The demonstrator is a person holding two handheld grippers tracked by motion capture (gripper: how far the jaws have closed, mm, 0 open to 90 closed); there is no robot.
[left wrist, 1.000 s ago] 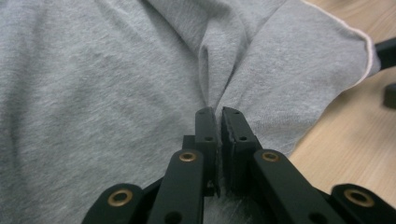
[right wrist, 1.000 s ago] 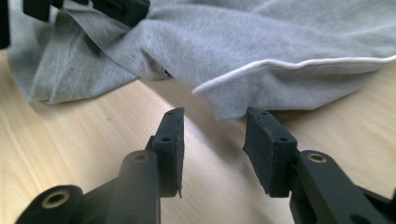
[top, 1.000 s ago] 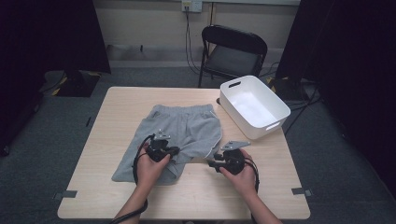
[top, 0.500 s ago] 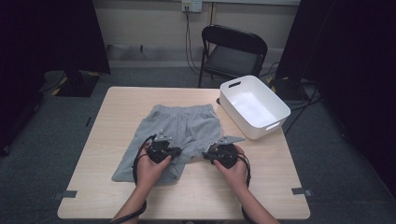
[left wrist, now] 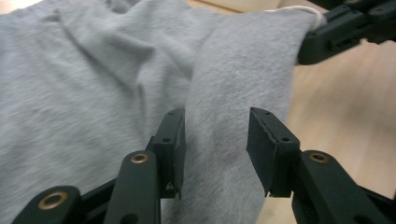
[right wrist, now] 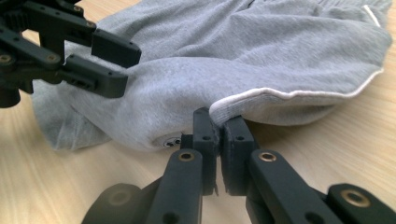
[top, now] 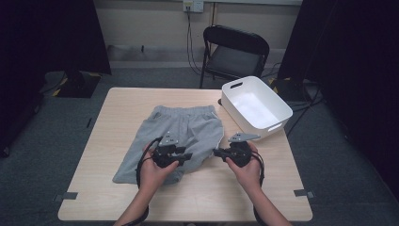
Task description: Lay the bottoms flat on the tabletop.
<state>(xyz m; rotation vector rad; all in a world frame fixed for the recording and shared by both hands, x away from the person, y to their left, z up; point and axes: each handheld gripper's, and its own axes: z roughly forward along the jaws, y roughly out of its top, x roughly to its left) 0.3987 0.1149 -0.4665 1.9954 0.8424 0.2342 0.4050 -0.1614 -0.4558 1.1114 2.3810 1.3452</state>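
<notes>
Grey jersey shorts point(top: 181, 136) lie mid-worktop point(top: 113, 117), left of the white bin point(top: 256, 106). Your right claw point(right wrist: 217, 128) is clamped on the shorts' white-piped hem at their near right. Your left claw point(left wrist: 215, 140) has just been opening; its jaws straddle a raised fold without pinching it.

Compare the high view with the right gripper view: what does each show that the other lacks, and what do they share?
High view alone: the white bin at the table's far right, the black chair behind it, and the person's forearms. Right gripper view alone: the right gripper shut on the white-trimmed hem of the grey shorts, lifting it off the wood. Both: the shorts, the table, and the left gripper, jaws apart over the cloth, having just been opening.
</notes>
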